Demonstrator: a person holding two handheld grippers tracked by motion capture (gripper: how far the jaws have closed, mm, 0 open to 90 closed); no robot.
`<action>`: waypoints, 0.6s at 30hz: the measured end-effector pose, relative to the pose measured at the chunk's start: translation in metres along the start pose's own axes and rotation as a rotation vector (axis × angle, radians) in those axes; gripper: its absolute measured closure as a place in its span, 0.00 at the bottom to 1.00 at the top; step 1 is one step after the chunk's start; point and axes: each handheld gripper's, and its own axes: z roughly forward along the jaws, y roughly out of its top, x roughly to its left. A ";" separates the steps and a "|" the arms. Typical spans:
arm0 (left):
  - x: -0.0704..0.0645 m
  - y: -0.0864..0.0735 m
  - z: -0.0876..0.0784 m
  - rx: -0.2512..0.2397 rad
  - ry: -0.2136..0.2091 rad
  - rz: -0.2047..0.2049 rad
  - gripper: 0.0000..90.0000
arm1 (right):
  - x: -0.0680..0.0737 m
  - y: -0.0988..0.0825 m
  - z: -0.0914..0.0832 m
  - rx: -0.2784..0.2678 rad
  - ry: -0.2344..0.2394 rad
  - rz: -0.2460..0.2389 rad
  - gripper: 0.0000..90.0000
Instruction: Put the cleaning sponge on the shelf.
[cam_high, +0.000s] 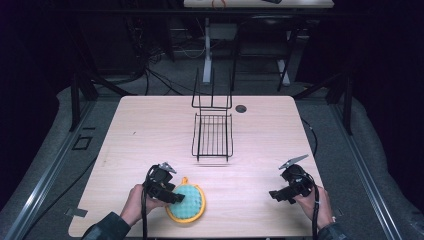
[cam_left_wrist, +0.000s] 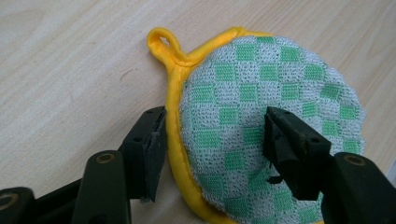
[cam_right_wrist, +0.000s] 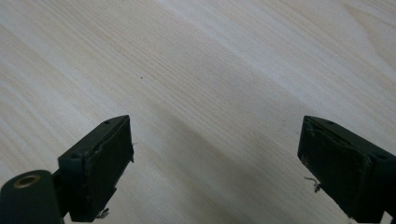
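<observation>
Left gripper jaws apart, straddling yellow-trimmed green-check pot holder edge on table. Right gripper jaws wide apart over bare wood. Wire rack beyond. No readable writing.

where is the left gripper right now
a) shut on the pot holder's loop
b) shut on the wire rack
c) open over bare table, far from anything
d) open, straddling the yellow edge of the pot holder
d: in the left gripper view the left gripper is open, one jaw on the table outside the yellow trim and the other over the green-checked face of the pot holder.
</observation>
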 end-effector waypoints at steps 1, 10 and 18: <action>0.000 0.000 0.000 0.000 -0.001 -0.001 0.47 | 0.001 0.000 0.000 0.000 0.001 0.003 0.11; -0.003 -0.001 0.000 -0.002 0.012 0.008 0.56 | 0.001 0.000 0.000 0.001 0.003 0.007 0.12; -0.004 -0.001 -0.001 -0.009 0.031 0.026 0.69 | 0.001 0.000 0.001 0.001 0.005 0.010 0.12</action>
